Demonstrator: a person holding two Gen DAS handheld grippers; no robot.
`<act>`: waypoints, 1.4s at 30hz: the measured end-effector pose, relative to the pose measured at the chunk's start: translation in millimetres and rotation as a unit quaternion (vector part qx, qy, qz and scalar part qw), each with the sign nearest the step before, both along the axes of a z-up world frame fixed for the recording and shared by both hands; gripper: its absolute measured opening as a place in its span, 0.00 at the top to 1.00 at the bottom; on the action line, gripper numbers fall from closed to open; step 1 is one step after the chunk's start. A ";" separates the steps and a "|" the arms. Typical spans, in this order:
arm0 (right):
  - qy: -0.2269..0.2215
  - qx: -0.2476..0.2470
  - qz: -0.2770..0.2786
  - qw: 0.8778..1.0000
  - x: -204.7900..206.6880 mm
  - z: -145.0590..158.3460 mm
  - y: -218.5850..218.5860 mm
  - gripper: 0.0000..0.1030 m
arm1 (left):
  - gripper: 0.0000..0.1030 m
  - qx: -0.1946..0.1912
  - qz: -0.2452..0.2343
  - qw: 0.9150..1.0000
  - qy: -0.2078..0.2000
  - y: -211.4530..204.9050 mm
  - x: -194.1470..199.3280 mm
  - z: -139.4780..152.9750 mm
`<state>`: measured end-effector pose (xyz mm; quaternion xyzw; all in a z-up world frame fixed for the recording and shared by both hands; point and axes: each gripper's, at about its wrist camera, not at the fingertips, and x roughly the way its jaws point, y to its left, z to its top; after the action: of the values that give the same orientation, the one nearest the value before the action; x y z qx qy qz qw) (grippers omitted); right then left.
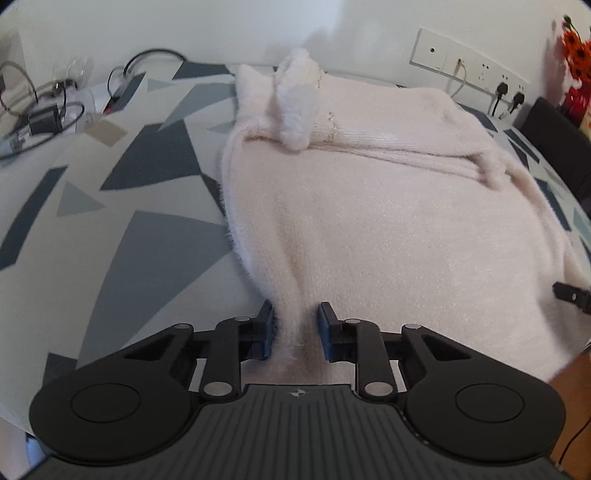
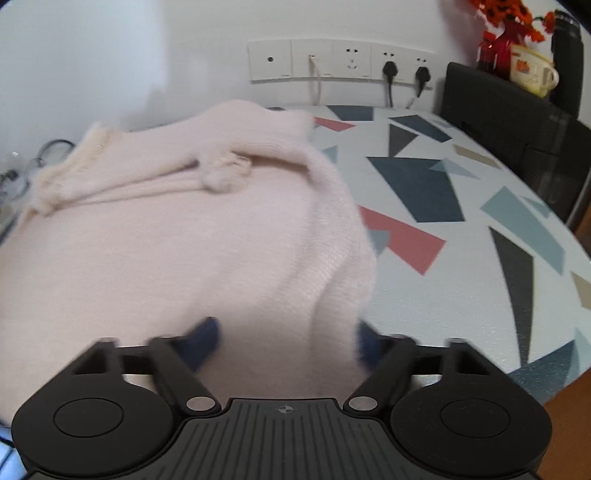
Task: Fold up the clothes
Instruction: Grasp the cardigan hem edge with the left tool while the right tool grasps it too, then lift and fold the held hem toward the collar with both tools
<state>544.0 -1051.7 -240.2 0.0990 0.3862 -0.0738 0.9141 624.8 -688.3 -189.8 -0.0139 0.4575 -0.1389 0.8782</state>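
From the left wrist I see one pale pink fuzzy sweater (image 1: 369, 221) spread on the tabletop (image 1: 110, 229), which wears a cloth of grey and dark blue triangles; the sweater fills the centre and runs toward three o'clock, its sleeves folded across the chest near twelve. My left claw (image 1: 295, 328) is narrow, its two blue pads pinching a bunched ridge of the sweater's near hem at six o'clock. At three o'clock the tip of the other claw pokes in at the sweater's edge. A tangle of black cables (image 1: 48, 107) lies at ten o'clock, and a white socket strip (image 1: 469, 66) at one o'clock carries two black plugs. I can read no writing. From the right wrist, the same sweater (image 2: 177, 236) spreads from nine o'clock to centre. My right claw (image 2: 288, 343) is half wide, with the hem between its blurred blue pads; whether they press it I cannot tell. The socket strip (image 2: 340, 59) sits at twelve, orange flowers (image 2: 509, 18) at one; the mug print beside them is unreadable.
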 end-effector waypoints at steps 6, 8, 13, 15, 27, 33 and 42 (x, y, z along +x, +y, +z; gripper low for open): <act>0.013 0.002 -0.050 0.999 -18.7 0.5 -30.0 0.25 | 0.39 -0.003 -0.011 1.000 0.004 11.4 -0.3 -0.4; 0.001 0.012 -0.062 0.998 -25.7 -1.3 -39.5 0.24 | 0.00 0.053 -0.009 0.999 0.005 5.2 0.1 -6.0; 0.005 -0.021 -0.039 0.999 -18.9 -6.1 -25.0 0.17 | 0.02 0.059 0.005 0.998 -0.015 3.7 -1.4 -12.4; -0.002 -0.012 -0.010 1.000 -13.7 -5.1 -15.0 0.26 | 0.14 0.053 0.001 0.998 -0.023 -1.3 -0.3 -10.0; -0.036 0.120 -0.009 0.992 -4.3 14.3 -15.6 0.83 | 0.92 -0.059 0.040 0.997 0.000 25.4 -5.7 6.7; -0.041 0.167 -0.031 0.985 -31.5 22.2 -28.5 0.84 | 0.92 -0.084 0.040 0.996 0.008 53.1 -31.0 5.9; -0.024 0.159 -0.065 0.985 -45.4 10.3 -19.4 0.82 | 0.81 -0.084 0.021 0.996 0.018 53.4 -26.9 -6.5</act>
<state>498.6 -1071.1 -229.9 0.2696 0.3641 -0.0680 0.8889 597.9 -634.9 -196.3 -0.0993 0.4592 -0.1580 0.8685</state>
